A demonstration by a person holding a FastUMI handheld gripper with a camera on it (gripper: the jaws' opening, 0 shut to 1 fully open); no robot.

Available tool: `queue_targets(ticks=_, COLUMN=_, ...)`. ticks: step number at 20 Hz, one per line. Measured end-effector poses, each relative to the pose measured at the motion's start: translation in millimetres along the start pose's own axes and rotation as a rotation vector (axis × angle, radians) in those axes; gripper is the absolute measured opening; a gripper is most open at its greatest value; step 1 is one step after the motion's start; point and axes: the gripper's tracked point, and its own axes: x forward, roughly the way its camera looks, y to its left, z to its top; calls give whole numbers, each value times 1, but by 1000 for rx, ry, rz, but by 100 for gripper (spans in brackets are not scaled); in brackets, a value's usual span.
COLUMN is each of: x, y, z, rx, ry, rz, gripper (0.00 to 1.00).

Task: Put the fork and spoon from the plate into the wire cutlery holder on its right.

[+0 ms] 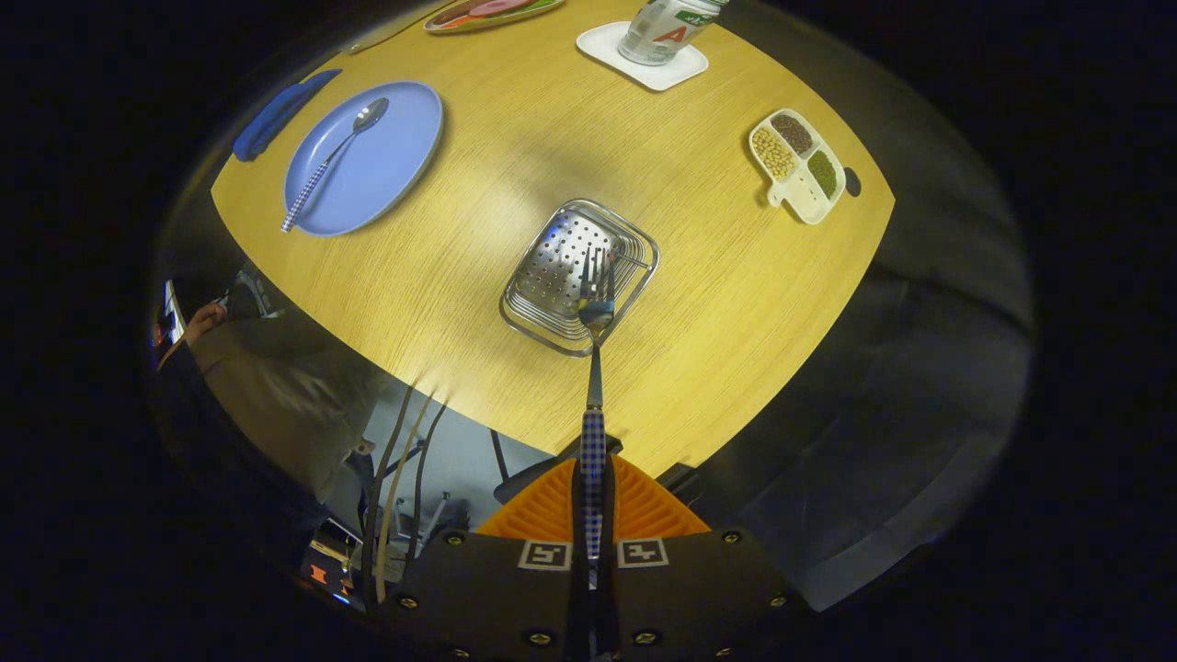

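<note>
My gripper (pixel 593 492) is shut on the fork (pixel 594 368) by its blue-checked handle. The fork points straight ahead from the fingers, and its tines hang over the open top of the wire cutlery holder (pixel 552 262), which stands on the wooden table. Whether the tines touch the holder I cannot tell. Far beyond and to the left lies the blue plate (pixel 386 175). A spoon (pixel 333 161) with a matching checked handle rests on it, bowl toward the far side.
A white divided dish of beans (pixel 798 165) sits to the right of the holder. A can on a white coaster (pixel 644 55) stands at the far side, near a patterned plate (pixel 492 11). A blue object (pixel 276 115) lies left of the plate. A person's hand (pixel 204 320) shows by the table's left edge.
</note>
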Motion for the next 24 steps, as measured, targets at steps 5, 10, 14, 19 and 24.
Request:
queue_targets(ticks=5, x=15, y=4, z=21, rx=44, ry=60, rz=35, gripper=4)
queue_targets(ticks=10, x=26, y=7, z=43, rx=40, ry=89, rz=50, gripper=4)
queue_targets(ticks=14, x=34, y=11, z=50, rx=61, ry=114, rz=102, gripper=5)
queue_targets(ticks=19, x=27, y=2, z=55, rx=123, ry=70, rz=91, gripper=12)
queue_targets(ticks=24, x=11, y=-3, z=42, rx=173, ry=3, rz=72, gripper=25)
